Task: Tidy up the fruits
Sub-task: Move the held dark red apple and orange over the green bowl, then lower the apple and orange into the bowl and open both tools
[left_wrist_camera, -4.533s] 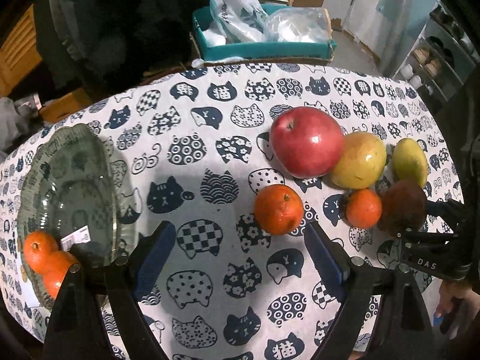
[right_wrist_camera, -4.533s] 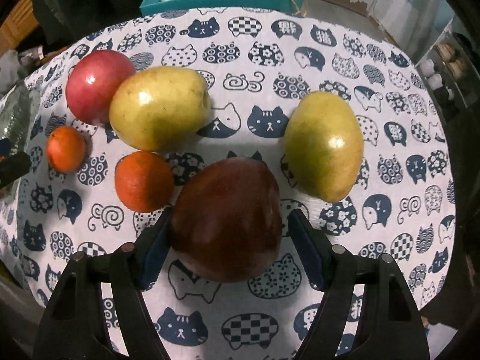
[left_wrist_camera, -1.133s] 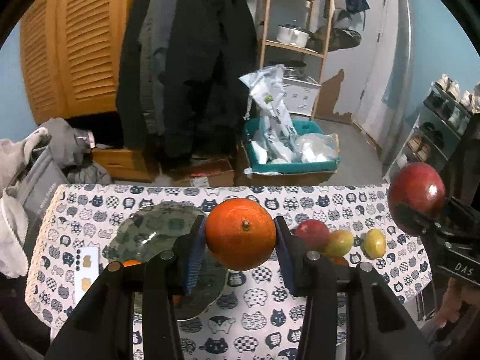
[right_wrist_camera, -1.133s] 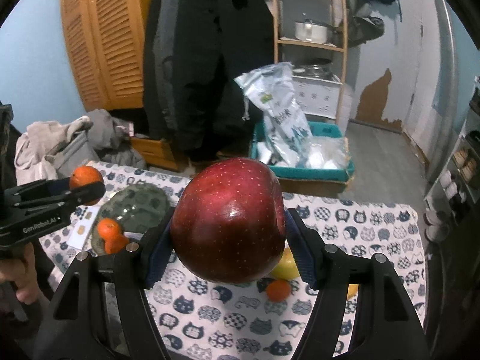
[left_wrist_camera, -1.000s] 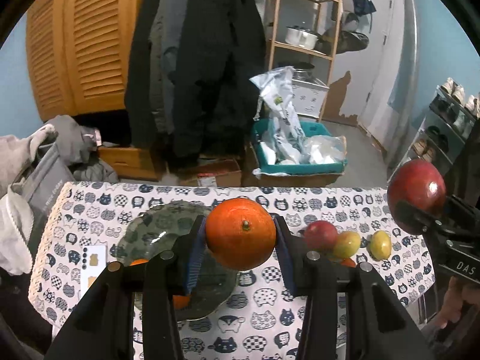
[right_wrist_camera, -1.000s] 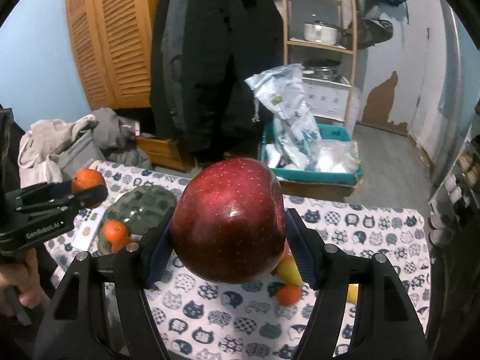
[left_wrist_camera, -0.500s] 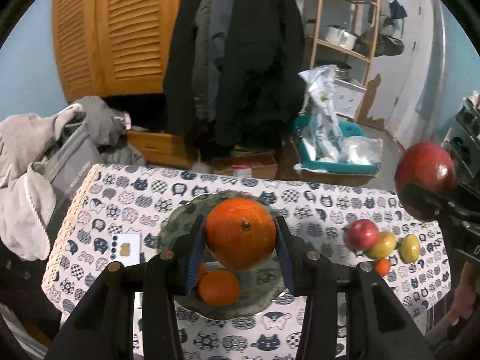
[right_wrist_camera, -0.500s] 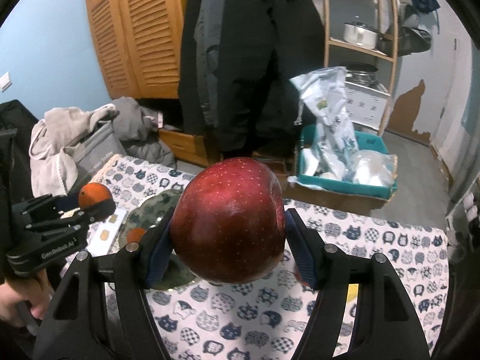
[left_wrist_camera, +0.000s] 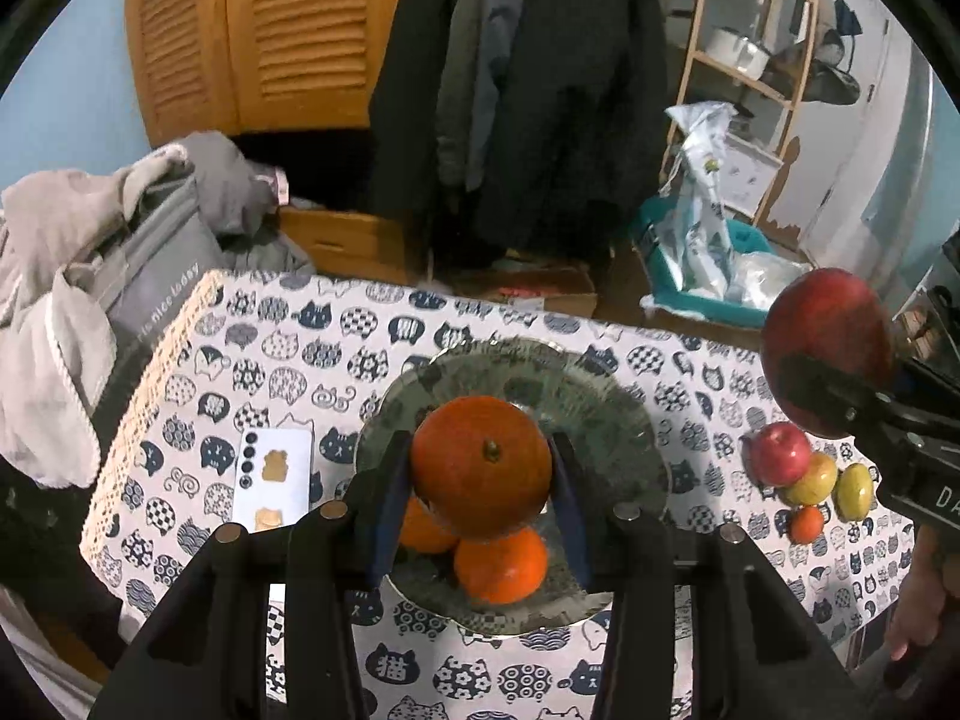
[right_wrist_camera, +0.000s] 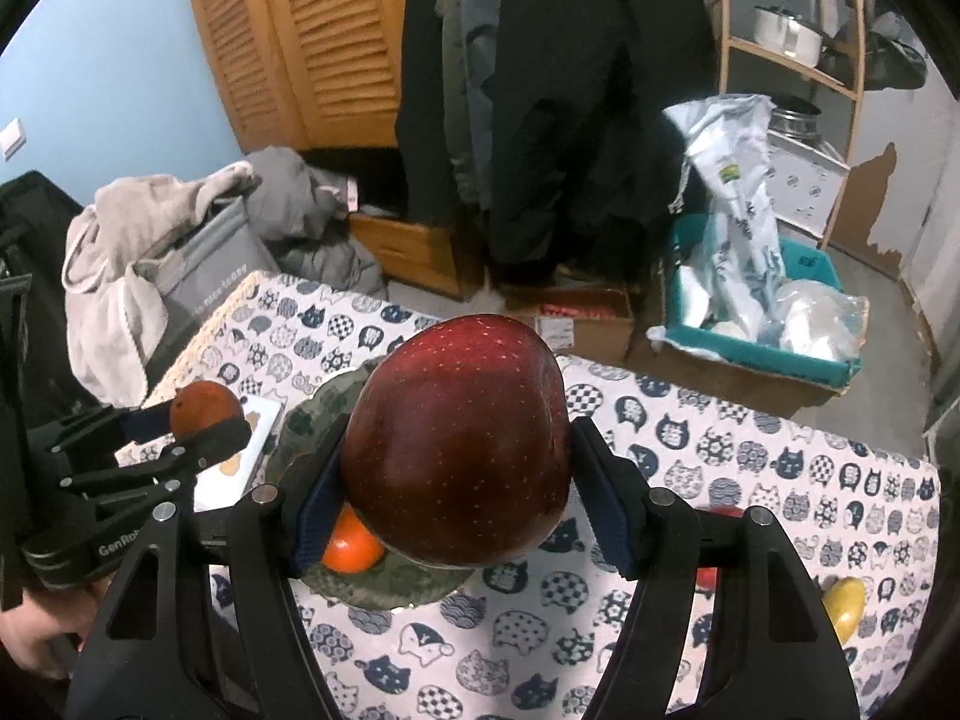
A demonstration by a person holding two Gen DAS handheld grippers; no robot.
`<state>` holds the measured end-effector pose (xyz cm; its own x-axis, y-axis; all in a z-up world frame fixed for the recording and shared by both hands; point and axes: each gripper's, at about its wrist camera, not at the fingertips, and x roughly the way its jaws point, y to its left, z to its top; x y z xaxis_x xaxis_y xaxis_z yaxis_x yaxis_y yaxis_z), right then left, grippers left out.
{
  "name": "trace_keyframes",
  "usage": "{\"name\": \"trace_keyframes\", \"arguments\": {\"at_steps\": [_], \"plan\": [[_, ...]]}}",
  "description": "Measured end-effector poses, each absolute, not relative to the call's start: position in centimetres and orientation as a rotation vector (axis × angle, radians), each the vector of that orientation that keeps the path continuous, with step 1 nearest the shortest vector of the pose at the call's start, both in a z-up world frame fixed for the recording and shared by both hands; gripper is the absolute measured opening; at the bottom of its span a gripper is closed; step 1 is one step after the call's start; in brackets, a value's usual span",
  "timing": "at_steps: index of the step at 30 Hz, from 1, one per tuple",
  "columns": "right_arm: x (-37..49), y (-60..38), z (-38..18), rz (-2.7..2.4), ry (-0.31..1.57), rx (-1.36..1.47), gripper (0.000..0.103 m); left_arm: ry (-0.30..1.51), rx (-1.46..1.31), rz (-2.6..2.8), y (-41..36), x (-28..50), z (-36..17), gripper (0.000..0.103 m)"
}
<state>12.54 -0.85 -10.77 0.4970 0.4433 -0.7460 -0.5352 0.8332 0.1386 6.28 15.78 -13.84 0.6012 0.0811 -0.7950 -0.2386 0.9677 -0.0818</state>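
The left tool [left_wrist_camera: 482,483] gripped an orange [left_wrist_camera: 482,468] above the glass plate [left_wrist_camera: 630,438]; the right tool [right_wrist_camera: 456,480] clamped a red apple [right_wrist_camera: 456,450]. Better to lower the orange beside the two oranges [left_wrist_camera: 501,564], then release gently.

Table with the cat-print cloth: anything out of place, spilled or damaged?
Nothing spilled or damaged. One non-fruit item: a white card lies on the cat-print tablecloth left of the glass plate. The left gripper holds an orange; the right gripper holds a dark red apple.
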Motion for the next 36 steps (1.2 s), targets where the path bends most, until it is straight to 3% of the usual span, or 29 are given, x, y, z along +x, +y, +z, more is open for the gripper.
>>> {"name": "trace_keyframes", "arguments": {"at_steps": [31, 36], "plan": [[17.0, 2.3, -21.3, 0.603, 1.094, -0.114, 0.070, 1.165, -0.229, 0.142, 15.8, 12.0, -25.6, 0.045], [16.9, 2.8, -21.6, 0.610, 1.108, -0.118, 0.070, 1.155, -0.224, 0.137, 15.7, 11.9, -25.6, 0.051]]}}
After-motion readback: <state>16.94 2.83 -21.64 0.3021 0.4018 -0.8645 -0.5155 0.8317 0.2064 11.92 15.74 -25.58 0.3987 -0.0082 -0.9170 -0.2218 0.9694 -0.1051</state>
